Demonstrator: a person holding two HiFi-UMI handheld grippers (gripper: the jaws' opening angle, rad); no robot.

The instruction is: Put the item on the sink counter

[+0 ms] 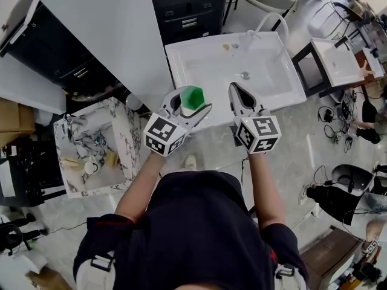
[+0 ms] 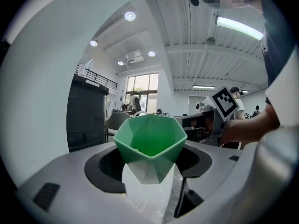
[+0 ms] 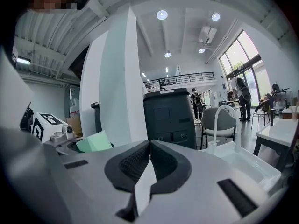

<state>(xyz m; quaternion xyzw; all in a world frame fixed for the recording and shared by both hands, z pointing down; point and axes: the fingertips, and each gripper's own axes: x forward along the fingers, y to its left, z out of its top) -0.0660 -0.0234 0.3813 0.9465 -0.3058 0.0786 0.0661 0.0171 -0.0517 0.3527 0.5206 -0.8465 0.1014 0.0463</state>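
Observation:
A green faceted cup [image 1: 192, 97] with a white lower part sits between the jaws of my left gripper [image 1: 191, 101], which is shut on it just above the front edge of the white sink counter [image 1: 179, 58]. In the left gripper view the cup [image 2: 150, 141] fills the gap between the pads, mouth towards the camera. My right gripper [image 1: 234, 93] hovers beside it over the same front edge, jaws shut and empty; in its own view the pads [image 3: 140, 164] meet with nothing between them. The cup [image 3: 95, 143] shows at that view's left.
The sink has a basin with a drain [image 1: 245, 75] and a white faucet [image 1: 268, 22] at the back. A marble-patterned sink [image 1: 124, 139] with small items stands at the left, a dark cabinet [image 1: 187, 8] behind, another white sink [image 1: 338, 62] at the right.

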